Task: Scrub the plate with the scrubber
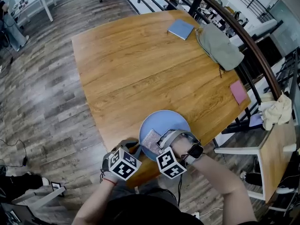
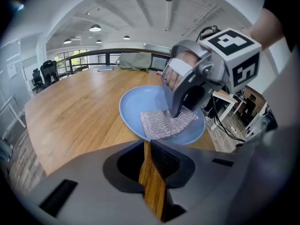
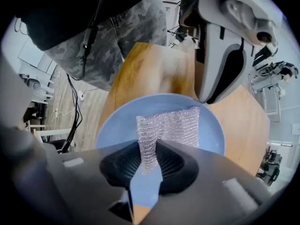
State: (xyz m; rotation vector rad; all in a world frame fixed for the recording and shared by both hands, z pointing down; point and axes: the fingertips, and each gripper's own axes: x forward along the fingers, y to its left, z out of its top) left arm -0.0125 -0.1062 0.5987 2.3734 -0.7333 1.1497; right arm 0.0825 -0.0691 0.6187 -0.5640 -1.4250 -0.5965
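Note:
A light blue plate (image 1: 165, 122) lies at the near edge of the wooden table (image 1: 136, 64). A silver mesh scrubber (image 1: 151, 141) rests on its near part. My right gripper (image 3: 149, 146) is shut on one corner of the scrubber (image 3: 173, 124), and the rest of the mesh is spread over the plate (image 3: 117, 125). In the left gripper view the right gripper (image 2: 180, 108) stands on the scrubber (image 2: 161, 124). My left gripper (image 2: 147, 144) has its jaws almost together, their tips at the plate's near rim (image 2: 129, 121). Whether they pinch the rim is hidden.
Farther back on the table lie a blue notebook (image 1: 181, 29), a grey-green bag (image 1: 219, 46) and a pink pad (image 1: 238, 92). A dark railing (image 1: 243, 36) runs along the right side. A white cloth (image 1: 277, 111) sits on a side table at the right.

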